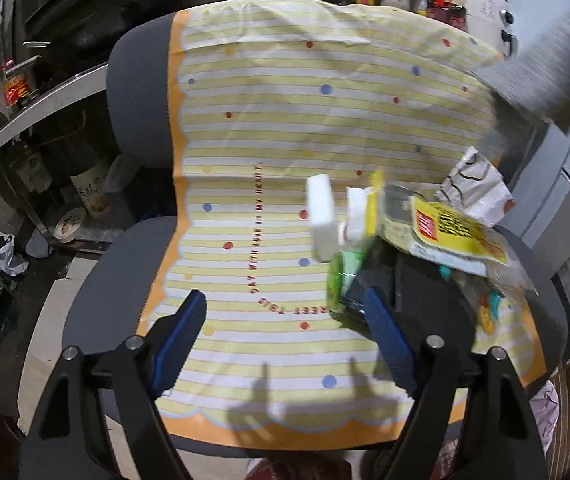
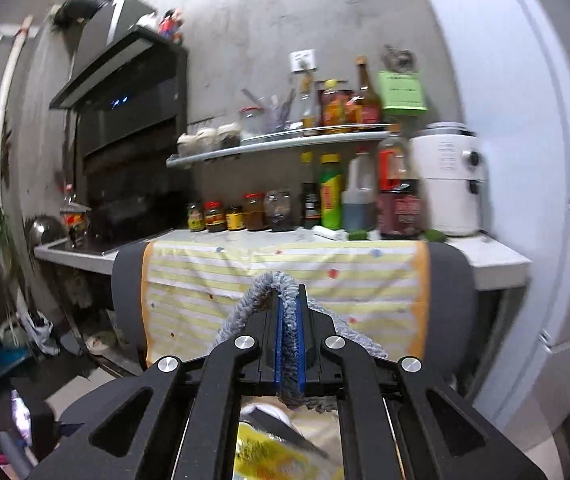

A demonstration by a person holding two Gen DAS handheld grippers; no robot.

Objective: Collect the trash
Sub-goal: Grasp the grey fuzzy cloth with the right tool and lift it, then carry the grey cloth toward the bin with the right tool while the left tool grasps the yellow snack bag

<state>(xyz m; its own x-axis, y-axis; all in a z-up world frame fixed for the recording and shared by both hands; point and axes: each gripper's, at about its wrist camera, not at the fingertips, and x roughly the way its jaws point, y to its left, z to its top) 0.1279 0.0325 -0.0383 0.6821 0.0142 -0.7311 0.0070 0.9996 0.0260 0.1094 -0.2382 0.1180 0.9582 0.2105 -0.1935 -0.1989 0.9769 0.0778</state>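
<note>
Trash heap lies right of the open left gripper

The left gripper (image 1: 285, 332) is held wide and empty over the yellow striped plastic sheet (image 1: 269, 128); the pile of crumpled wrappers (image 1: 425, 232) is found beside its right finger. The right gripper (image 2: 290, 344) is closed on a grey woven cloth (image 2: 273, 284).

**Hidden and unclear parts**

Beside the yellow wrapper (image 1: 457, 232), a motion-blurred heap of packets, not possible to separate. Above it, a grey cloth (image 1: 541, 76) smeared and cut by the frame edge. Under the right gripper (image 2: 289, 344), only a part of that wrapper visible.
</note>
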